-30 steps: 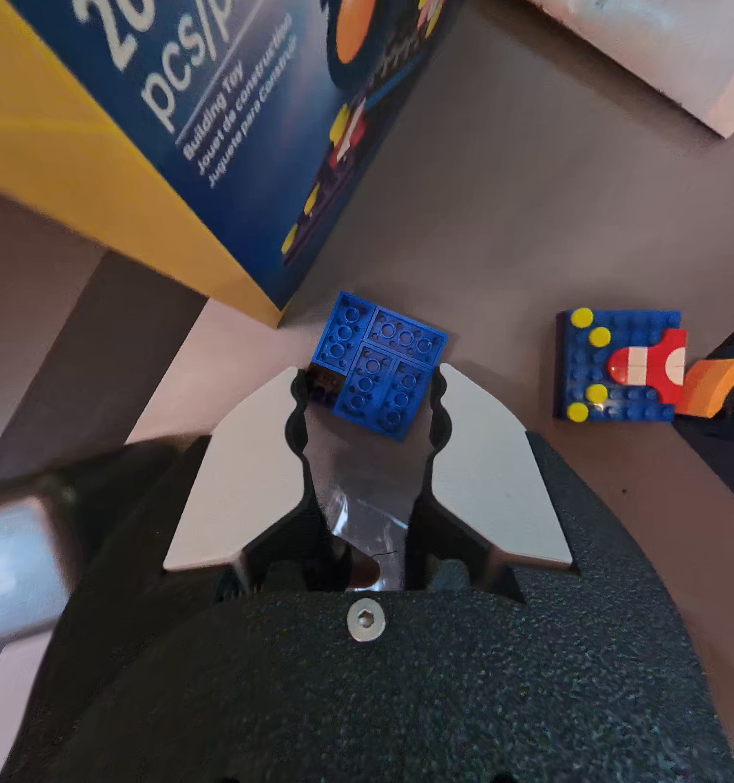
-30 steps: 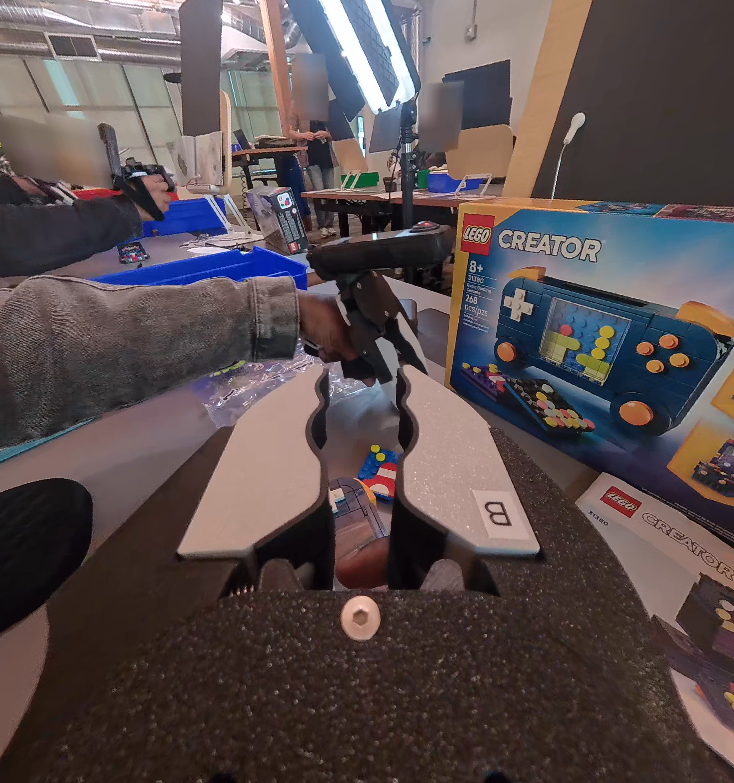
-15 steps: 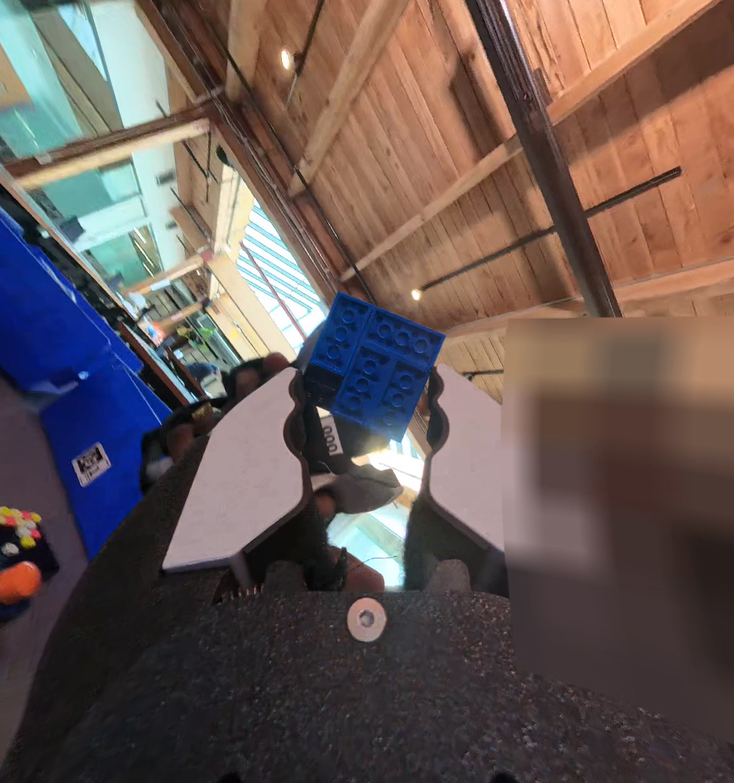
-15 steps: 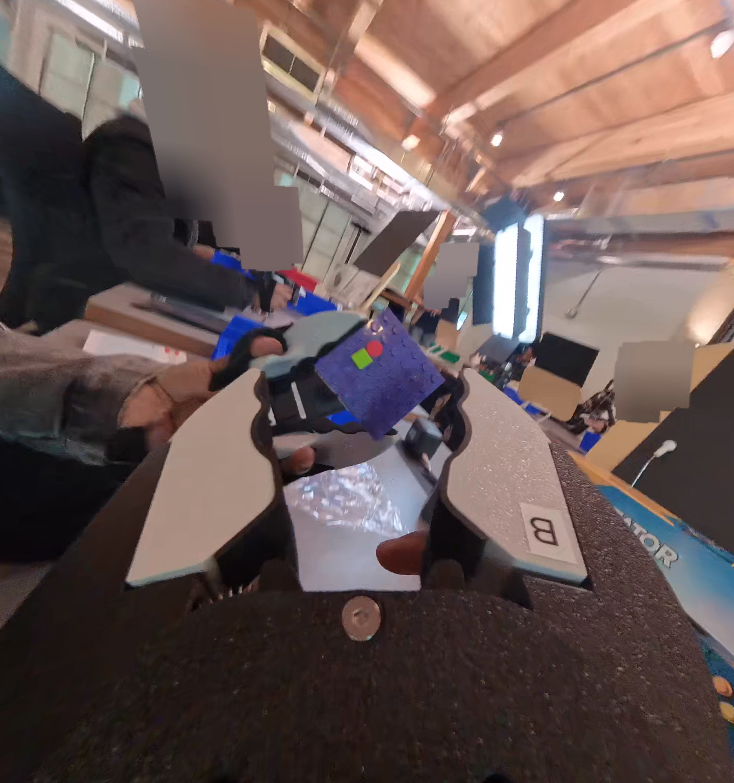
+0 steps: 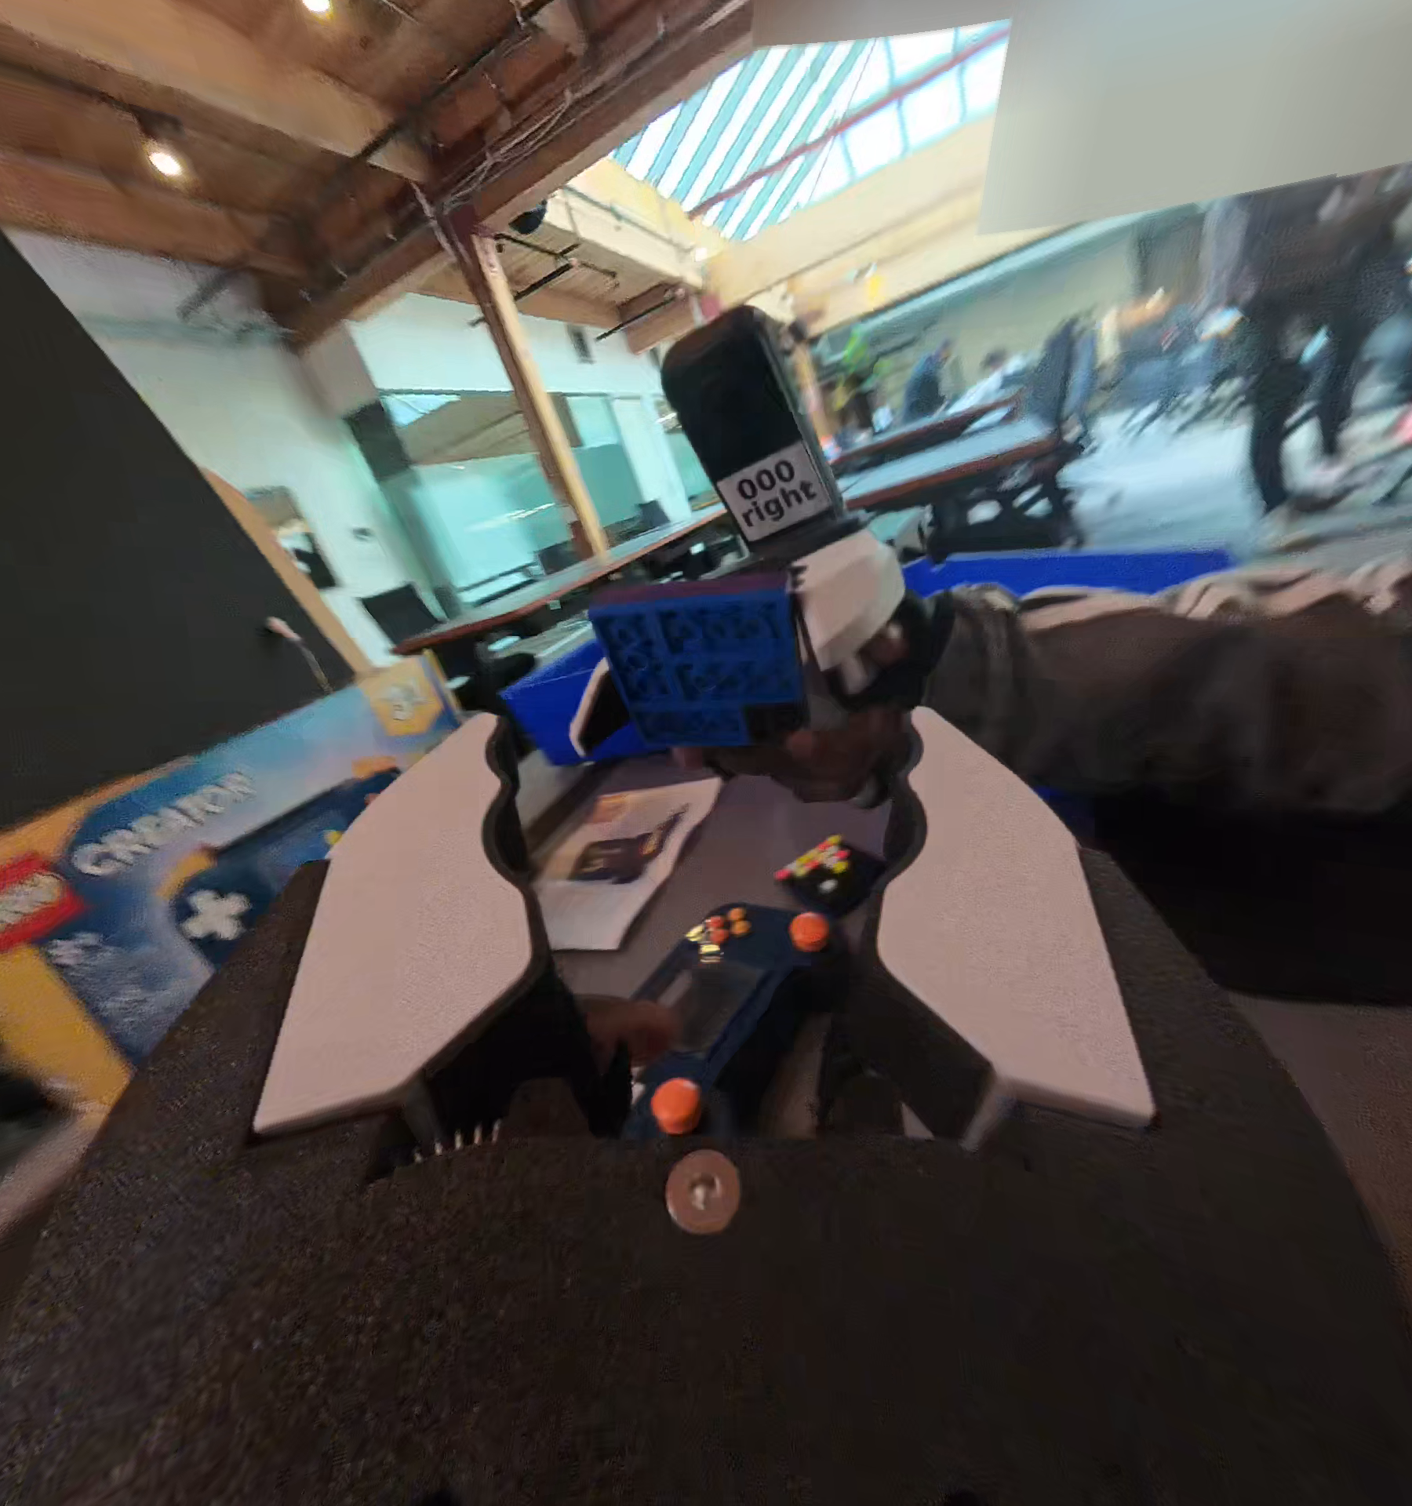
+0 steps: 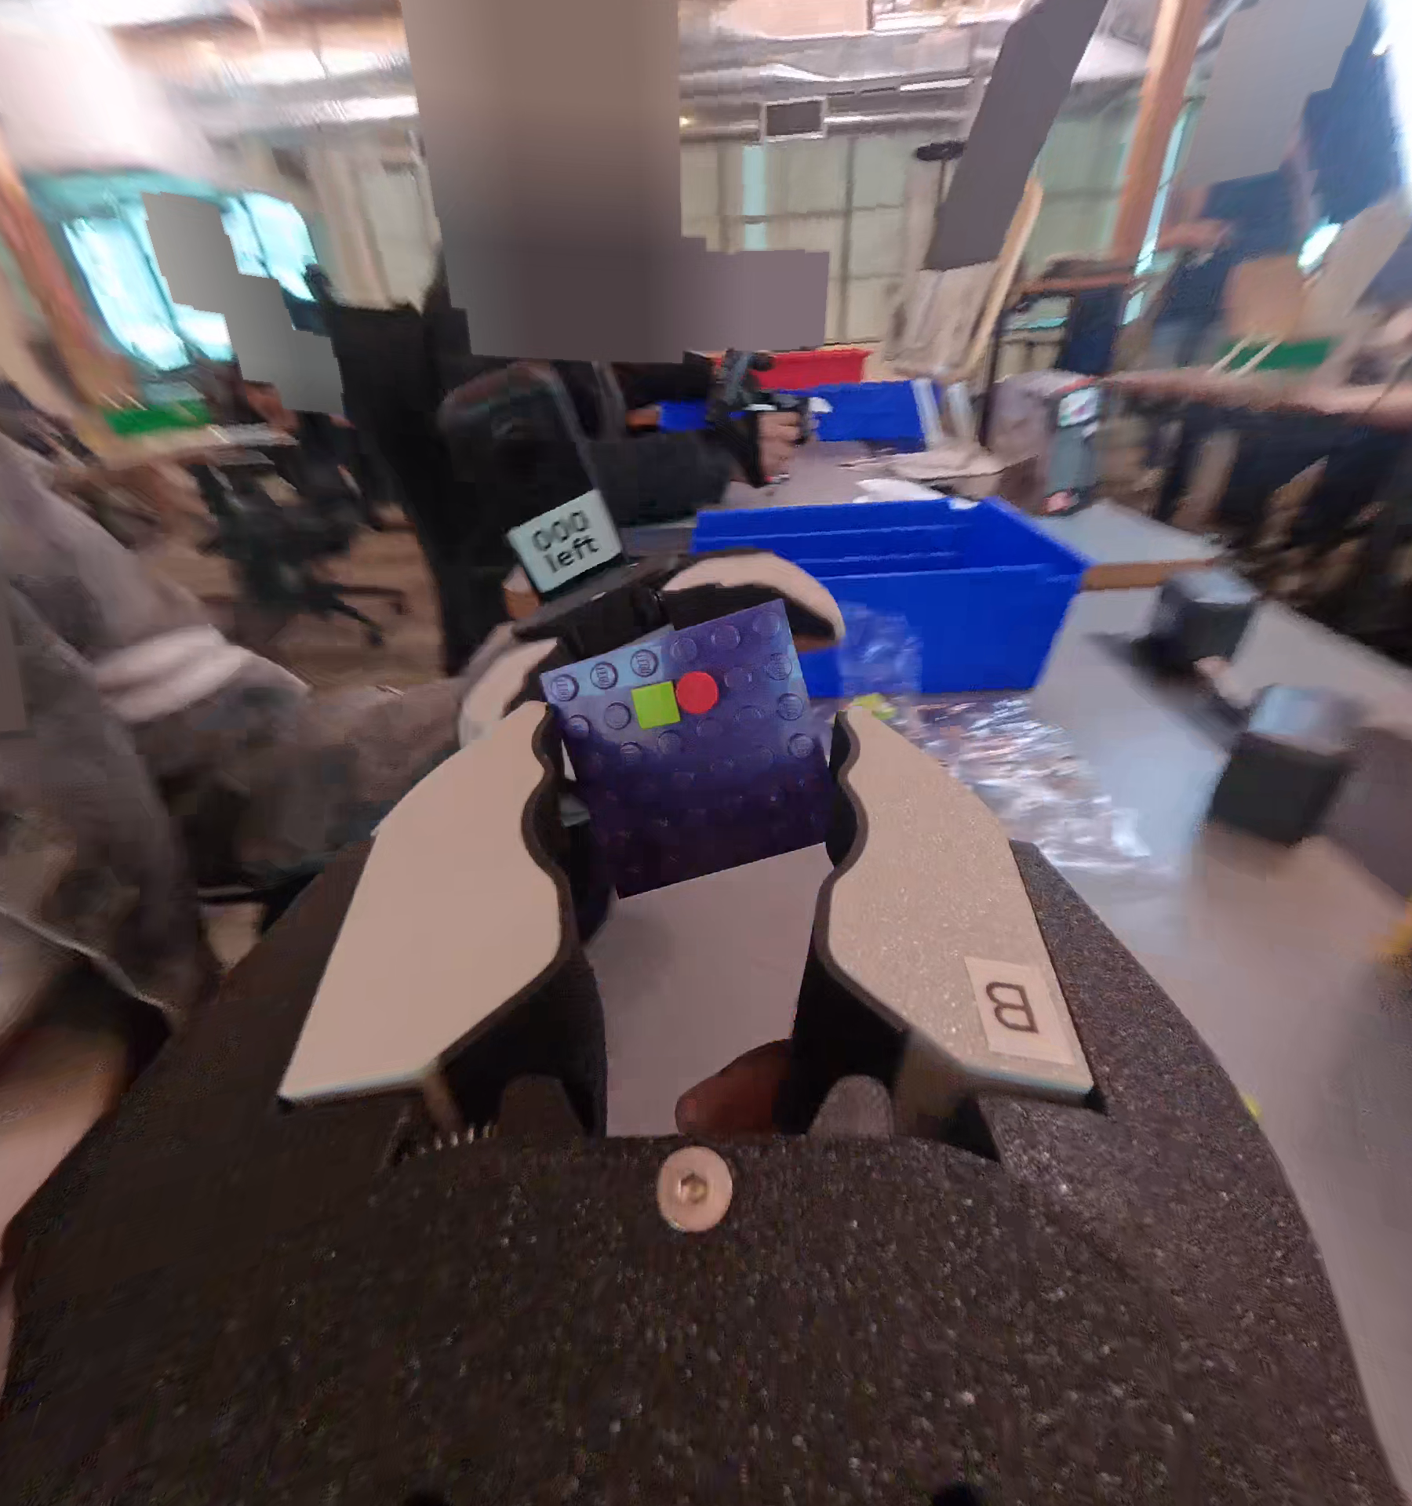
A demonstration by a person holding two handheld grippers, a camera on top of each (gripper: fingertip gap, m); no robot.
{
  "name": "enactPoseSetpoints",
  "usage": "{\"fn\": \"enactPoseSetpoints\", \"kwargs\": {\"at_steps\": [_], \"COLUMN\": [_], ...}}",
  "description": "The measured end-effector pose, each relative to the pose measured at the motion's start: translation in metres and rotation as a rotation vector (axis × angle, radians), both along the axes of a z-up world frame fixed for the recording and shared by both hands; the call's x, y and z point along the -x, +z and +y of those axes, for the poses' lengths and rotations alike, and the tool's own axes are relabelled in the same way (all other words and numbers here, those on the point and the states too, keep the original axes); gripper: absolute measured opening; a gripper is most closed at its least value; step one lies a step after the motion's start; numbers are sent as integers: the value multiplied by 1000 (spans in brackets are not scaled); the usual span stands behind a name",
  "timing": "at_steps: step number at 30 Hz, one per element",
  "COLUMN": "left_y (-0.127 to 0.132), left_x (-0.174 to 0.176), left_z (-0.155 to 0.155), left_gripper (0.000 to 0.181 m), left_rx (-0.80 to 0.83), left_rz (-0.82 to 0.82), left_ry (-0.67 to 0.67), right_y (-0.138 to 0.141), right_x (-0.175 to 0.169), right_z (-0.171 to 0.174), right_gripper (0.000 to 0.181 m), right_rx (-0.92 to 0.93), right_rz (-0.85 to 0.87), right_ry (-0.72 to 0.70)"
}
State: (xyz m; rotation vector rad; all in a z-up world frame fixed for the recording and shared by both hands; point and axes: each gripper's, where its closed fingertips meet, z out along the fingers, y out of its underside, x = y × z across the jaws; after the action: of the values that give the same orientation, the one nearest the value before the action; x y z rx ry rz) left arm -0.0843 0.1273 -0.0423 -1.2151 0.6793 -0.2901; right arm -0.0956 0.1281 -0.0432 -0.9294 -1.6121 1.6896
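Evidently the right gripper [image 6: 690,721] is nearer: its fingertips clench the side edges of the square dark-blue studded building plate [image 6: 686,758], held upright in the air above the grey table [image 6: 686,978]. The plate's studded face, with a green square tile [image 6: 657,704] and a red round tile [image 6: 697,692], is turned toward the right gripper. The left gripper [image 5: 703,729] stands released, fingers spread wide. The plate lies just beyond and above its tips, underside facing it.

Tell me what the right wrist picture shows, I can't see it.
The right tongs grip a dark blue studded plate with a green square tile and a red round tile. The left tongs stand open behind it, before a blue bin.
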Motion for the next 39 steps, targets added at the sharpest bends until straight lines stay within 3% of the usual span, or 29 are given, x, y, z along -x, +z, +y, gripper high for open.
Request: {"fn": "enactPoseSetpoints", "kwargs": {"at_steps": [4,8,11,14,16,17,22,25,27,29,31,34,36,39], "left_y": [-2,-7,-10,-15,-26,-24,-12,-2,8,15,2,-42,-40,-47], "left_x": [-14,-6,-7,-9,-8,-1,-2,-11,-23,-29,-36,-56,-53,-51], "left_z": [8,20,20,22,27,29,22,12,-3,-22,-36,-53,-64,-61], "left_gripper": [91,91,92,86,72,61,59,59,59,60,59,59,59,59], "left_rx": [-14,-49,-164,-249,-223,-235,-257,-175,-16,184,394,672,698,750], "left_rz": [76,125,336,523,608,618,538,266,-61,-424,-650,-770,-867,-872], "left_ry": [82,239,359,450,481,543,537,354,87,-201,-385,-496,-583,-578], "right_y": [-9,-5,-8,-22,-23,-24,-18,-1,19,26,20,-15,-37,-54], "right_x": [5,11,12,17,17,18,15,11,0,-19,-37,-53,-60,-58], "right_z": [-9,-18,-23,-23,-26,-27,-32,-25,-13,-11,-22,-50,-65,-72], "right_gripper": [63,63,63,63,63,62,59,58,53,50,34,15,12,12], "right_rx": [149,362,496,504,500,490,446,375,298,103,-113,-266,-208,-164], "right_rz": [-110,-174,-265,-349,-358,-365,-329,-189,-42,92,180,164,120,52], "right_ry": [89,177,247,223,234,227,235,181,104,16,-62,-77,-31,-24]}}
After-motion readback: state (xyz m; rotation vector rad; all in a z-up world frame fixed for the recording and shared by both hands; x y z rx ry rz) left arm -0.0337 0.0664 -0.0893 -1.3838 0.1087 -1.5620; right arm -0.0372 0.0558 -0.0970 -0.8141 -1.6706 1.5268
